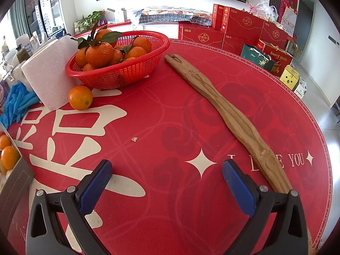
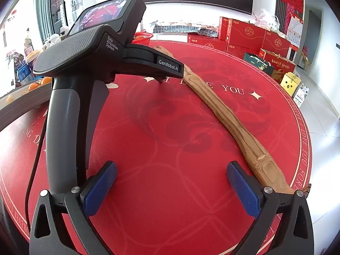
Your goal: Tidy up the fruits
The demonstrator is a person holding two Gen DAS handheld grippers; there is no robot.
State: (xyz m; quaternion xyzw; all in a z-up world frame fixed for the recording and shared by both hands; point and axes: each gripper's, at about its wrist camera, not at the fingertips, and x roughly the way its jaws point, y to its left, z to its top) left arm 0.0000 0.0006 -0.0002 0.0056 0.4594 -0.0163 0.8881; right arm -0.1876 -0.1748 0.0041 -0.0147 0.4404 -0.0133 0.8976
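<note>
A red plastic basket (image 1: 119, 74) at the far left of the red table holds several leafy oranges (image 1: 99, 53). One loose orange (image 1: 80, 97) lies on the table in front of it, beside a paper towel roll (image 1: 48, 74). More oranges (image 1: 8, 155) sit in a grey box at the left edge. My left gripper (image 1: 166, 170) is open and empty, low over the table, well short of the loose orange. My right gripper (image 2: 171, 173) is open and empty; the left gripper's body (image 2: 89, 48) fills its left view. The basket's rim (image 2: 144, 37) peeks out behind it.
A long wooden stick (image 1: 225, 114) lies diagonally across the table, also in the right wrist view (image 2: 229, 116). Blue gloves (image 1: 17, 104) lie at the left. Red gift boxes (image 1: 244, 29) stand beyond the table's far edge.
</note>
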